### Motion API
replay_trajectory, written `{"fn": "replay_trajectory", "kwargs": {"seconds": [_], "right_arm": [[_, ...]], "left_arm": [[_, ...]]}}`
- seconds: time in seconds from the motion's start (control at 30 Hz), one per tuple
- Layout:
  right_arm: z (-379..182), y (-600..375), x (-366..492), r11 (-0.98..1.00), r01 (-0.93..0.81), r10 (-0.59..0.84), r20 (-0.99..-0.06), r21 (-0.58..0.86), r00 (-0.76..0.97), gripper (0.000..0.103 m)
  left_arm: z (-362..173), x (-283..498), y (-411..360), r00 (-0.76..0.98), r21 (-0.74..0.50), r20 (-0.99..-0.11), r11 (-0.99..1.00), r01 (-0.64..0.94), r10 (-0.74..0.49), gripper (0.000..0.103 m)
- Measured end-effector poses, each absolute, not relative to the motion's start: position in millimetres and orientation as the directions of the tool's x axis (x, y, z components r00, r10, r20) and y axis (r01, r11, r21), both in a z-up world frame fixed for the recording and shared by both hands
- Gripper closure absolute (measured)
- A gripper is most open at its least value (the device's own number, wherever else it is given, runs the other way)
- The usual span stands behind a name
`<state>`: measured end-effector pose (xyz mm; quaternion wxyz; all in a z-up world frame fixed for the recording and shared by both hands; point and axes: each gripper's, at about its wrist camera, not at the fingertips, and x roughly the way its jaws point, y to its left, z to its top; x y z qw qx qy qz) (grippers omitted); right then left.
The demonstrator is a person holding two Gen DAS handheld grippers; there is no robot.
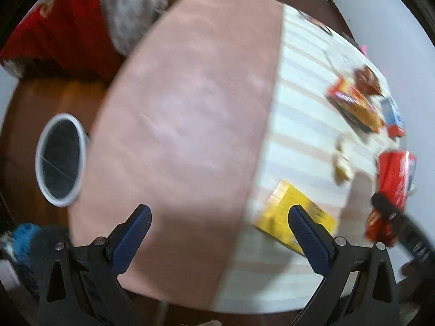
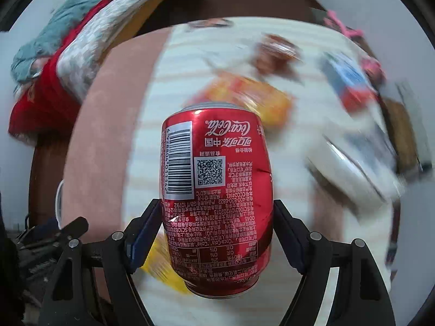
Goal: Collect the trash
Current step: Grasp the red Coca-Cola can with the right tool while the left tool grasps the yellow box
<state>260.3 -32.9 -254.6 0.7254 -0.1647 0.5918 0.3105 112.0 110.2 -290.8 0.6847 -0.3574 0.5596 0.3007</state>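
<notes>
Red Coca-Cola can (image 2: 217, 198), label inverted, clamped in right gripper (image 2: 217, 233).

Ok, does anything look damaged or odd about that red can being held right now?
Yes. The red cola can clamped in the right hand-held gripper is dented: its wall is creased and buckled near the right side. Its label also reads upside down in the right wrist view, so it is held inverted to that camera.
</notes>
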Motion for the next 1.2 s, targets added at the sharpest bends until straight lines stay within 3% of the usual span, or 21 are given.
{"fn": "replay_trajectory", "kwargs": {"seconds": [0.2, 0.33, 0.43, 0.47, 0.5, 0.53, 0.7, 0.83, 1.0, 1.2], "right_arm": [[-270.9, -104.4, 272.4, 0.839, -0.525, 0.243, -0.963, 0.145, 0.121, 0.022], [-275.3, -125.3, 280.7, 0.863, -0.481, 0.249, -0.957, 0.151, 0.147, 0.022], [-276.7, -131.9, 287.7, 0.876, -0.457, 0.254, -0.953, 0.154, 0.165, 0.022], [-277.5, -133.9, 289.6, 0.880, -0.451, 0.251, -0.953, 0.152, 0.169, 0.022], [-278.4, -136.0, 291.4, 0.883, -0.444, 0.251, -0.953, 0.153, 0.171, 0.022], [-279.7, -134.7, 293.8, 0.885, -0.441, 0.249, -0.953, 0.153, 0.170, 0.022], [-280.9, -144.4, 298.6, 0.888, -0.430, 0.254, -0.953, 0.163, 0.164, 0.022], [-282.0, -149.8, 296.2, 0.879, -0.440, 0.269, -0.954, 0.186, 0.133, 0.022], [-288.2, -151.7, 294.0, 0.859, -0.463, 0.274, -0.960, 0.218, 0.057, 0.021], [-297.3, -146.2, 301.5, 0.858, -0.455, 0.251, -0.968, 0.238, -0.033, 0.021]], "left_arm": [[-302.9, 143.9, 78.1, 0.200, -0.221, -0.975, 0.501, -0.837, -0.096, 0.001], [-311.7, 167.5, 72.1, 0.177, -0.213, -0.977, 0.445, -0.870, -0.121, 0.001], [-321.4, 178.6, 72.1, 0.117, -0.157, -0.985, 0.392, -0.906, -0.125, 0.008], [-322.4, 180.9, 70.6, 0.107, -0.143, -0.988, 0.386, -0.912, -0.112, 0.026], [-326.0, 184.4, 68.4, 0.095, -0.133, -0.989, 0.388, -0.912, -0.115, 0.036], [-325.3, 187.7, 65.5, 0.073, -0.103, -0.993, 0.396, -0.912, -0.091, 0.038], [-319.3, 207.7, 43.5, 0.053, -0.051, -0.999, 0.538, -0.841, -0.012, 0.040], [-318.7, 227.8, 27.6, 0.041, -0.008, -0.999, 0.762, -0.647, 0.024, 0.040], [-319.9, 227.0, 23.7, -0.013, 0.145, -0.988, 0.907, -0.394, 0.153, 0.040], [-323.6, 215.5, 41.6, 0.038, 0.005, -0.999, 0.870, -0.493, 0.028, 0.032]]}}
